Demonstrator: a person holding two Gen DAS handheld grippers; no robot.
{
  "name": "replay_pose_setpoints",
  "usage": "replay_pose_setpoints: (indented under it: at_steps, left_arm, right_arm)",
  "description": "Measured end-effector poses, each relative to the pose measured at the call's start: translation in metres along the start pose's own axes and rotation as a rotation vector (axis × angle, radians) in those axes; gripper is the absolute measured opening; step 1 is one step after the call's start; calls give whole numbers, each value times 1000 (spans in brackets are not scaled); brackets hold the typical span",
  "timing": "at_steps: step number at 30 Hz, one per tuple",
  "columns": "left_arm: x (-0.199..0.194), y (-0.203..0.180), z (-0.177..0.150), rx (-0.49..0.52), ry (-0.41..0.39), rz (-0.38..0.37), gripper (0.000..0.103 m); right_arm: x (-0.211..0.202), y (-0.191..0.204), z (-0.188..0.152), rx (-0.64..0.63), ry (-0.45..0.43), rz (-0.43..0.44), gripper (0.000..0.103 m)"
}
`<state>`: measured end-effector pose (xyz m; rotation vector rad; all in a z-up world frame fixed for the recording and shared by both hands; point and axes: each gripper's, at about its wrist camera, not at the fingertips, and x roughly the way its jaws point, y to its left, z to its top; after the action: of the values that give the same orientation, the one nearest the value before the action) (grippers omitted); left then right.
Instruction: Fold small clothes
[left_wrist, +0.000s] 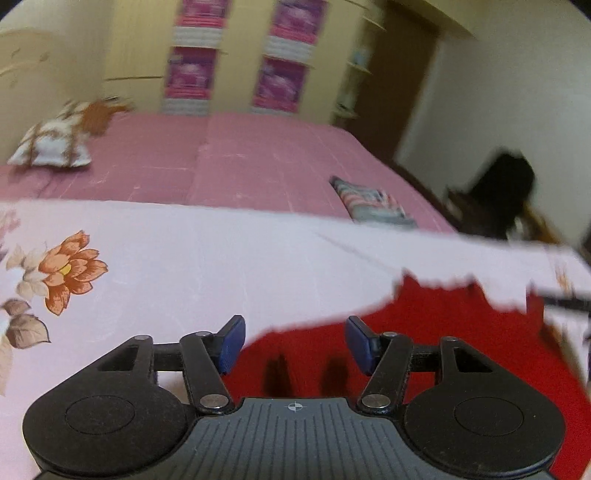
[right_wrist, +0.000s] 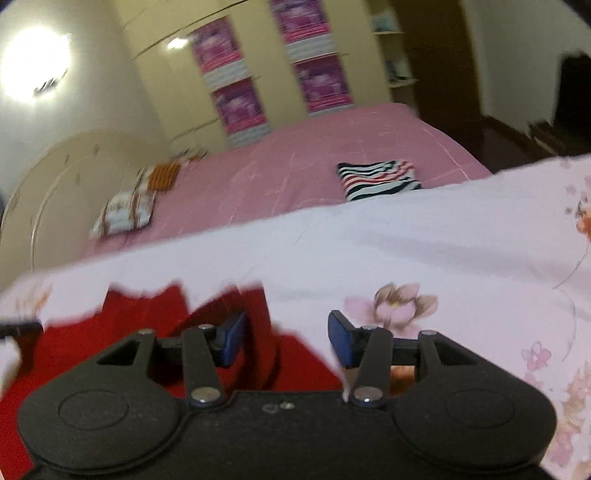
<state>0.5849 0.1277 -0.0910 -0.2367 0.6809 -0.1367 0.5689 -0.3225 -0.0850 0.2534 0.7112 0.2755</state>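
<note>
- The left gripper (left_wrist: 294, 345) hangs above the near edge of the bed with its jaws apart and nothing between the blue pads (left_wrist: 232, 343).
- Under it lies a red garment (left_wrist: 424, 332), spread on a pale floral sheet (left_wrist: 192, 273); the left pad sits over the sheet, the right pad over the red cloth.
- The right gripper (right_wrist: 284, 341) also has its jaws apart and holds nothing; its left pad is over the red garment (right_wrist: 110, 339), its right pad over the floral sheet (right_wrist: 424, 240).
- The garment's far edge looks ragged and blurred in both views, so its exact outline and type cannot be told.
- In the right wrist view a raised fold or strap of the red cloth runs between the two fingers.
- Beyond the floral sheet stretches a pink bedcover (left_wrist: 258, 158), and on it, far and to the right, lies a folded striped garment (right_wrist: 376, 179), well apart from the red one.
- A patterned pillow (left_wrist: 55, 142) rests at the far left of the bed (right_wrist: 125, 212).
- Behind the bed stands a cream wardrobe with magenta panels (left_wrist: 192, 74).
- A dark shape (left_wrist: 502, 188) sits off the bed's right side, too blurred to identify.
</note>
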Motion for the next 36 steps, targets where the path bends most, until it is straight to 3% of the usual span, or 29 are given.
replay_pose_setpoints:
  at_steps: [3,4,7,11,14,16,19,21,25,29,34,36]
  left_arm:
    - [-2,21,1,-173,-44,-42,60]
    - [-4,24,-1,-149,-52,-44,60]
    - [-26,18,-14,84,-21,-11,60]
    - [-53,17,-35,154,14,-143,60]
    - [-33,1,-41,243,77,-78,60]
    - [-21,-11,-36,285,79,-20,60]
    - [-8,-16,-21,211,31,127,60]
    - [-11,-11,-16,140,15,130,60]
    - [-39,-2,-27,117,1,76,60]
    - [-81,11,-56,38,8,-41,60]
    - [-122,17,-108,-41,59,-153,60]
    - [-126,14,-120,-36,80,-139,61]
  right_arm:
    - [7,-5,-2,7,9,-61,48]
    - [5,-7,-5,8,16,-52,48]
    - [-12,-13,-14,5,-9,18,48]
    - [-26,-14,-20,-26,-15,90,49]
    - [-22,-3,-22,-82,0,117,48]
    - [-10,5,-19,-113,32,40,48]
    - [3,9,-12,-77,32,-61,49]
    - [3,8,-9,-48,11,-90,49]
    - [-17,4,-10,-28,-12,-9,48]
    - [-49,-6,-24,29,14,64,48]
    - [-107,-11,-72,117,45,198,45]
    - [-121,-10,-93,137,86,243,42]
